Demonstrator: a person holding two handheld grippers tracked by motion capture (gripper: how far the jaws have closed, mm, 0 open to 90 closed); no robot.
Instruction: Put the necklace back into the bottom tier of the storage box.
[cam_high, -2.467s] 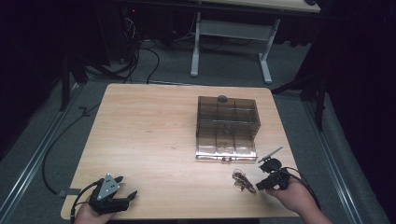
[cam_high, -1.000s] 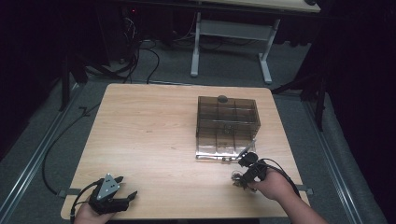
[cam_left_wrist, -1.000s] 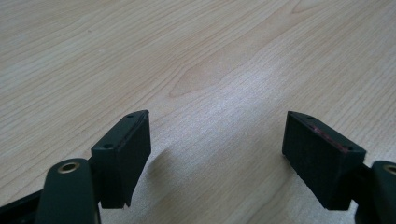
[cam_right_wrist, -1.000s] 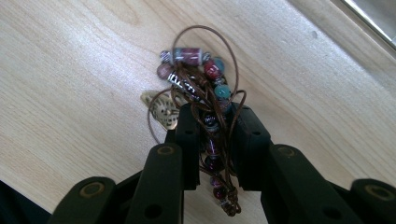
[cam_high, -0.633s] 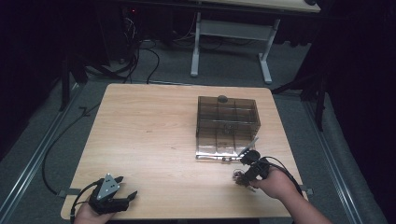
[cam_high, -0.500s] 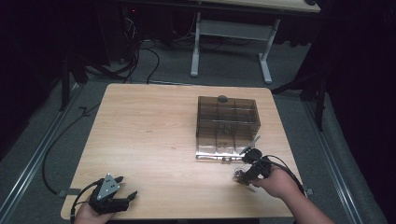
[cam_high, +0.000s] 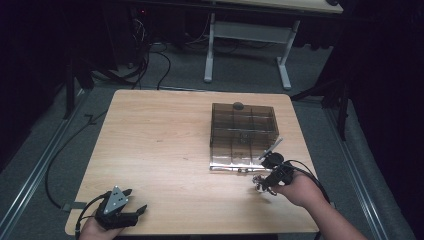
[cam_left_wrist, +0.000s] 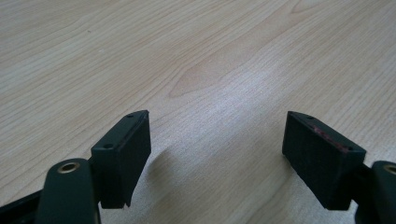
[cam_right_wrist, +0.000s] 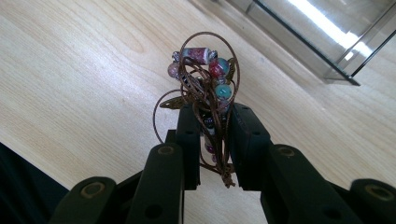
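Right gripper (cam_right_wrist: 210, 135) pinched shut on my beaded cord bracelet (cam_right_wrist: 205, 79); left gripper (cam_left_wrist: 217, 154) idle, jaws wide, empty. I'd lift gently toward the box (cam_high: 244, 132), avoiding snags.

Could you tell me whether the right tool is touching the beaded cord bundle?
Touching: in the right gripper view, the right tool has both black jaws pressed against the beaded cord bundle.

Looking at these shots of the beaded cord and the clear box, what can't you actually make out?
- Beaded cord: its lower part is hidden between the right tool's pads in the right gripper view; in the high view it is too small to read.
- Clear box: cut off by the top edge in the right gripper view; its compartments' contents are too small and dark in the high view.
- Left tool: its body is cut off by the bottom edge in the left gripper view.
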